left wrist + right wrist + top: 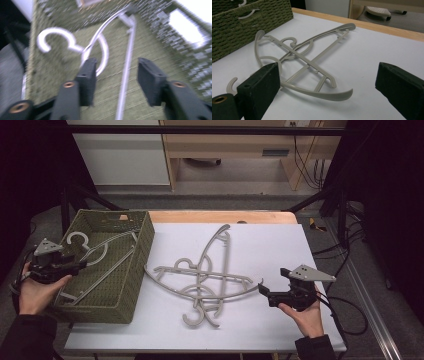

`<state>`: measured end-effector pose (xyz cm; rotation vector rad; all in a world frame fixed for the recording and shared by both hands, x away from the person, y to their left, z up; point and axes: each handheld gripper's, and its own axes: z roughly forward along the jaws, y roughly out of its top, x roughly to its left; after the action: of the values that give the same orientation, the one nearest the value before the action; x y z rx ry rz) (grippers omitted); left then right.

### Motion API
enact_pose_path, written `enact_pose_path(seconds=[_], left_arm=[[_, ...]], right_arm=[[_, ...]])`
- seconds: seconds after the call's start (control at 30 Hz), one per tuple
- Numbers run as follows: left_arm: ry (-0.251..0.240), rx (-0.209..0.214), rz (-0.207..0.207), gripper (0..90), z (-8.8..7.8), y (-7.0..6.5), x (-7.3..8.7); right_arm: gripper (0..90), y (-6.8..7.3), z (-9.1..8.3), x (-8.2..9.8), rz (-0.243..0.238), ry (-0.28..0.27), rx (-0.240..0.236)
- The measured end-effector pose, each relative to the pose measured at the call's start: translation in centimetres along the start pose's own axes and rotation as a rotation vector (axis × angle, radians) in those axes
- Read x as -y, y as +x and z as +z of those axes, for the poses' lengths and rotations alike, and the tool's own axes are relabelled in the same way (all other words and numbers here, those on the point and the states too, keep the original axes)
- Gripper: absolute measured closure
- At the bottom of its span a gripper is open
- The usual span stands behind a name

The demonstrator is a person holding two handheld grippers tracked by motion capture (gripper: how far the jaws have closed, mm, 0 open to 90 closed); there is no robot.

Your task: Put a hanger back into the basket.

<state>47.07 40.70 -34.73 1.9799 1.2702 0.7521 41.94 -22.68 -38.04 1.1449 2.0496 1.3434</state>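
While the left hand (31, 292) rests at the near left corner of the green woven basket (142, 242), the left gripper (82, 265) it holds reaches level over the basket's left rim and points right, into the basket. Its jaws stand apart with nothing pressed between them; in the left gripper view the thin straight bar of the grey hanger in the basket (100, 47) runs down the gap between the two black pads without touching either. That hanger lies flat on the basket floor, hook toward the far left corner, its curved shoulder arching toward the far right. This view is blurred, so finer detail cannot be told.

At the near right of the white table (280, 245), the right hand (305, 316) cradles the right gripper (261, 290) from below, pointing left and level just above the tabletop. Its jaws are spread wide and hold nothing. Just ahead of them lies the pile of grey hangers (205, 277), two or three crossed over one another at the table's middle, flat on the surface. The pointed end of one curved shoulder (345, 93) lies nearest the right gripper, just short of its jaws.
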Motion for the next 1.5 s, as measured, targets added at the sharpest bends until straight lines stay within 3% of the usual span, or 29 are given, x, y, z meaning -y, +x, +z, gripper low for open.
enact_pose_path(seconds=[0.17,0.33,0.6,0.7,0.87,0.93,1.23,1.5], left_arm=[[-0.114,0.101,0.0,35.7,-1.3,-2.8,-0.5],[-0.226,0.191,0.003,25.5,-2.2,-6.9,-0.5],[-0.291,0.304,0.018,12.8,-2.3,-11.9,-0.1],[-0.279,0.321,0.044,11.7,-1.9,-13.4,0.3],[-0.258,0.351,0.048,10.5,-1.2,-14.4,1.1],[-0.256,0.344,0.04,10.2,-1.0,-14.6,1.4],[-0.254,0.353,0.041,9.6,-0.9,-14.6,1.7],[-0.25,0.354,0.046,9.1,-0.7,-14.7,1.8]], right_arm=[[5.9,0.1,0.1,-0.1,-0.015,0.01,-0.005],[5.9,0.4,0.4,-0.3,-0.026,0.013,-0.012],[6.2,1.1,1.1,-0.7,-0.057,0.03,-0.047],[6.3,1.4,1.5,-0.8,-0.071,0.046,-0.069],[7.0,2.2,2.9,-1.0,-0.09,0.069,-0.106],[7.2,2.6,3.6,-1.1,-0.098,0.083,-0.122],[9.6,4.0,6.6,-0.7,-0.133,0.173,-0.176],[13.6,5.2,8.7,-0.3,-0.161,0.251,-0.194]])
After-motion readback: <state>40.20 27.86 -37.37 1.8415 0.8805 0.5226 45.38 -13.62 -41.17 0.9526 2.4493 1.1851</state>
